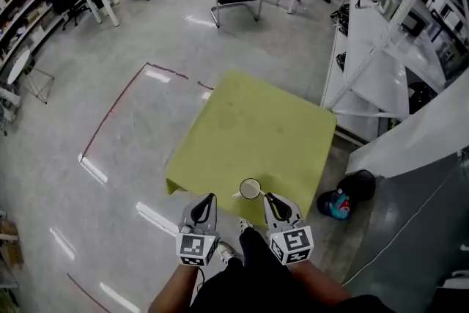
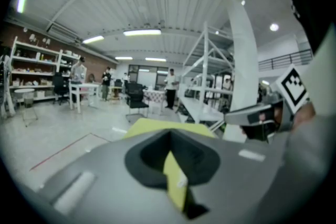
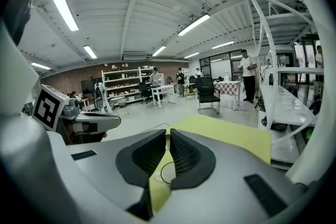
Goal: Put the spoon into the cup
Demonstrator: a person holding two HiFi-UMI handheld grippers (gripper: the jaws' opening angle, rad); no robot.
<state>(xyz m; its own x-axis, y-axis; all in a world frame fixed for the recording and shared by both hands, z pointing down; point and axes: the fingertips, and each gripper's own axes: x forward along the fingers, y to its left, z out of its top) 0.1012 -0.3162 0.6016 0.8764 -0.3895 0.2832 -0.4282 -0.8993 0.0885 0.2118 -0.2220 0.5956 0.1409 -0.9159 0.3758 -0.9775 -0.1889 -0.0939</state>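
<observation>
Cup point(image 1: 250, 189) stands upright near the bottom edge of the yellow-green table point(image 1: 249, 121), at lower centre of the head view. A small pale spoon point(image 1: 238, 195) lies on the table just beside the cup's left side. Whether they touch is too small to tell. The left gripper point(image 1: 210, 199) and right gripper point(image 1: 269, 199) flank the cup from below. Both have their jaws drawn together with nothing between them.
</observation>
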